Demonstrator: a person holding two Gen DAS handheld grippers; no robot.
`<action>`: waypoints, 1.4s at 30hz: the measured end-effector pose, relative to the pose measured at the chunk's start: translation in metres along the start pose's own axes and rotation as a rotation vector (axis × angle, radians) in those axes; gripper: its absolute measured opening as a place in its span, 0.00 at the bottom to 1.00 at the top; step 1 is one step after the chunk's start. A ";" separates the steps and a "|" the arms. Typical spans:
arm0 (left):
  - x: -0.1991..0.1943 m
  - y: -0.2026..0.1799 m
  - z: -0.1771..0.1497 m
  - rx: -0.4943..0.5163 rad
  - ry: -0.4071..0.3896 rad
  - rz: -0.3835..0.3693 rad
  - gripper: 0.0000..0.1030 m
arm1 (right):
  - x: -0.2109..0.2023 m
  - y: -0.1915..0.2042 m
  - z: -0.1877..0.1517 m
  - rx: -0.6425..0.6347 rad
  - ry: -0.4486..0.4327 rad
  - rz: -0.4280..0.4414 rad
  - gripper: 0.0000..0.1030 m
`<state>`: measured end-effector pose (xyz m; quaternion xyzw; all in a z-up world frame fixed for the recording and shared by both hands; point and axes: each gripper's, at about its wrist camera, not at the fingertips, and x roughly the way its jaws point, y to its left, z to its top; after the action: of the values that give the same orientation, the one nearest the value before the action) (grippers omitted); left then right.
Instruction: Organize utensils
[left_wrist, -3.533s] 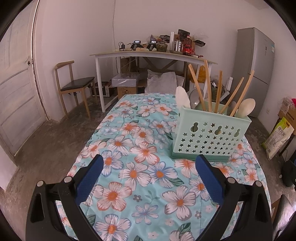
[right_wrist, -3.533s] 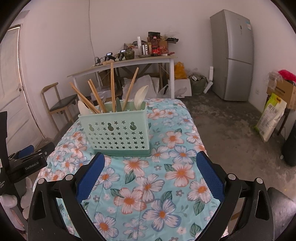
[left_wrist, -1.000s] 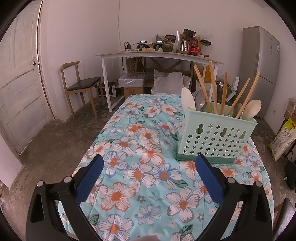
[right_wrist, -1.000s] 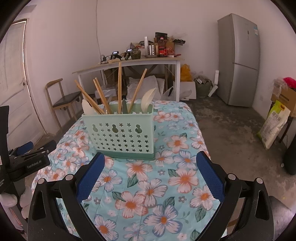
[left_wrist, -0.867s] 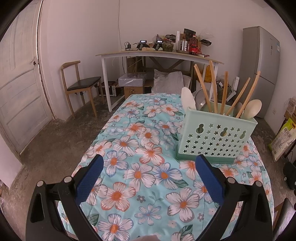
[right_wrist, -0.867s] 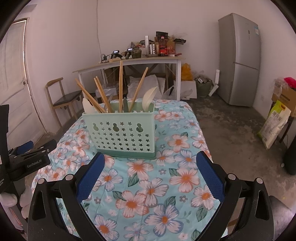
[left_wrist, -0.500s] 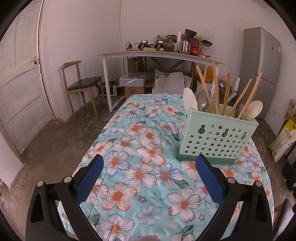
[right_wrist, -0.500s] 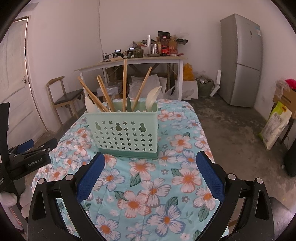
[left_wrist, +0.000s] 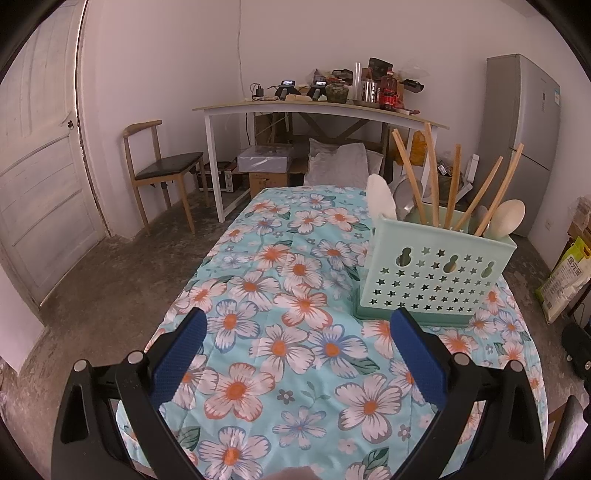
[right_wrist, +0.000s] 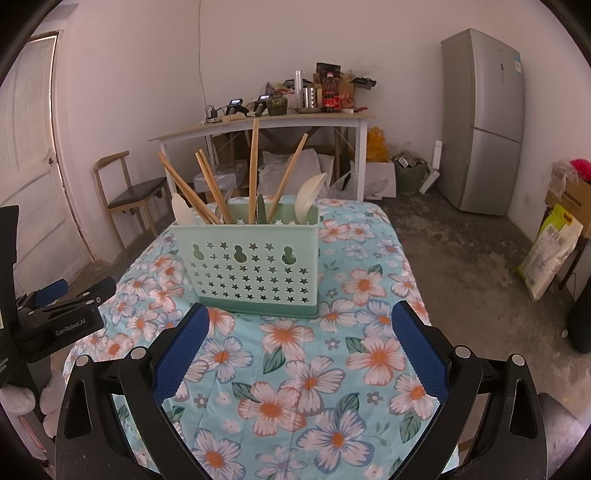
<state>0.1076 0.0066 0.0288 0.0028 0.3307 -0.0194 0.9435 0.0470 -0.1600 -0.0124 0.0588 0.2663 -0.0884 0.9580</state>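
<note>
Left tongs (left_wrist: 295, 354) released, empty, above the flower-print cloth surface (left_wrist: 280, 295). Right tongs (right_wrist: 295, 347) likewise released, empty. One mint-green perforated plastic utensil holder (right_wrist: 255, 273) stands mid-surface, just ahead of the right tongs. It holds five wooden chopsticks (right_wrist: 253, 170), two cream plastic spoons (right_wrist: 308, 197); a metal spoon possibly behind. Nothing lies loose. Best approach: from above, grip one stick high.

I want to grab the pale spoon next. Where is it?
The pale spoon stands bowl-up at the right end of the green utensil caddy, beside the wooden chopsticks, ahead of the right hand-held gripper.
</note>
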 end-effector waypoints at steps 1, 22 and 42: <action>0.000 0.000 0.000 0.000 -0.001 0.001 0.94 | 0.000 0.000 -0.001 -0.001 0.000 -0.004 0.92; 0.002 -0.025 -0.006 0.048 0.025 -0.011 0.94 | 0.005 -0.007 -0.004 0.024 0.018 -0.042 0.92; 0.002 -0.035 -0.010 0.059 0.050 -0.033 0.94 | 0.002 -0.023 -0.005 0.046 0.028 -0.113 0.92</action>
<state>0.1017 -0.0282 0.0196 0.0259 0.3537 -0.0447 0.9339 0.0417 -0.1820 -0.0195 0.0668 0.2803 -0.1474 0.9462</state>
